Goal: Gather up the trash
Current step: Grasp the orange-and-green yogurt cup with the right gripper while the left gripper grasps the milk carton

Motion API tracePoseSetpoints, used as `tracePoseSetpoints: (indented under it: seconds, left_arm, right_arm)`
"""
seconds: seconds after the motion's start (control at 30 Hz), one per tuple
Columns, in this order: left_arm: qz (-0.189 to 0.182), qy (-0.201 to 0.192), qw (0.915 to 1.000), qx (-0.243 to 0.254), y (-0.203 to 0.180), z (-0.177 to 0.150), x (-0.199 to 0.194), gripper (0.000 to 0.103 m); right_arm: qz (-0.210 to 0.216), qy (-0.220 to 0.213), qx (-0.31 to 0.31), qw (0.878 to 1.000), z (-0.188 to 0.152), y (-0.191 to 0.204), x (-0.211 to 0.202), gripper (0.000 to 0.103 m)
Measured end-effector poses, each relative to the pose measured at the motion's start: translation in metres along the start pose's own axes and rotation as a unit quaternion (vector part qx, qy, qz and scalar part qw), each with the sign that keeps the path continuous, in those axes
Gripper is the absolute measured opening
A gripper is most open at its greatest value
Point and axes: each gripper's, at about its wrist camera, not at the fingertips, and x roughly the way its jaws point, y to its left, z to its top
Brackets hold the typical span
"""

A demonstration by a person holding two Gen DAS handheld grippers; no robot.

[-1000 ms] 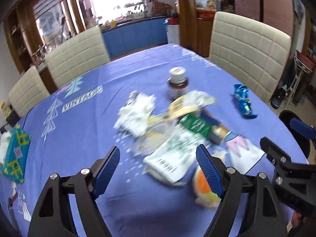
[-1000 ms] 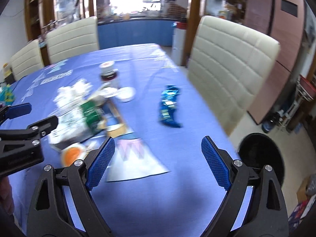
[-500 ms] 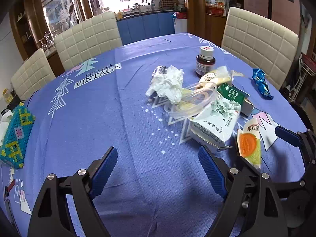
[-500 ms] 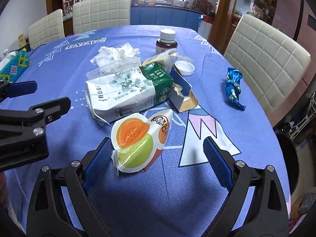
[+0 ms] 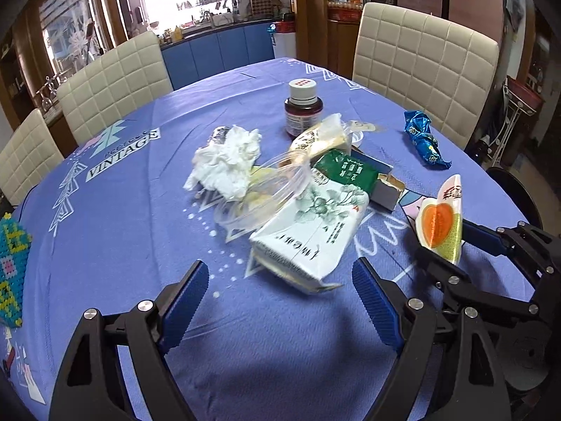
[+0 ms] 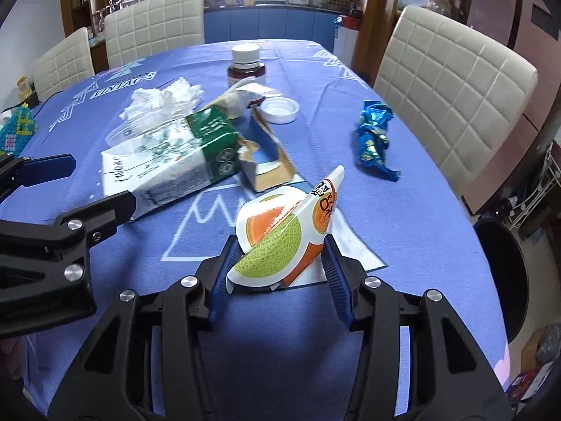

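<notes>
While a blue tablecloth (image 5: 115, 217) covers the whole table, a beaded mat (image 5: 10, 263) is seen at its far left edge. Further right, the left gripper (image 5: 280, 293) is held above bare cloth with its jaws spread wide and nothing between them. Just beyond it a white and green carton (image 5: 312, 231) lies on its side, with crumpled tissue (image 5: 228, 161), a clear plastic lid (image 5: 266, 193) and a dark bottle (image 5: 303, 108) behind. To the right, a melon-printed wrapper (image 6: 280, 238) is caught between the closing jaws of the right gripper (image 6: 277, 263), both pads touching it, close to the near table edge. A blue foil wrapper (image 6: 373, 137) lies apart at far right
</notes>
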Motion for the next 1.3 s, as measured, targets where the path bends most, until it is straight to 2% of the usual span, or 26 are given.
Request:
tracePoseSetpoints:
  seconds: [0.3, 0.53, 0.7, 0.8, 1.1, 1.3]
  left_arm:
    - [-0.008, 0.028, 0.9996, -0.001, -0.003, 0.013, 0.034, 0.082]
    - [-0.005, 0.031, 0.9995, 0.009, -0.009, 0.016, 0.045, 0.082]
    - [-0.003, 0.016, 0.9997, 0.016, -0.014, 0.018, 0.042, 0.081]
    - [-0.008, 0.010, 0.9997, 0.019, -0.017, 0.020, 0.038, 0.073]
    - [-0.011, -0.018, 0.9992, 0.035, -0.034, 0.019, 0.015, 0.061]
    - [-0.011, -0.050, 0.9975, 0.050, -0.050, 0.019, -0.011, 0.060]
  right_arm:
    - [-0.012, -0.001, 0.019, 1.000, 0.005, -0.026, 0.007, 0.050]
    - [-0.011, -0.001, 0.021, 1.000, 0.009, -0.035, 0.012, 0.050]
    - [-0.010, -0.002, 0.022, 1.000, 0.010, -0.039, 0.012, 0.050]
    - [-0.011, -0.004, 0.024, 1.000, 0.010, -0.041, 0.012, 0.050]
    - [-0.011, -0.012, 0.027, 1.000, 0.011, -0.047, 0.002, 0.050]
    - [-0.012, -0.021, 0.028, 0.999, 0.010, -0.051, -0.012, 0.050]
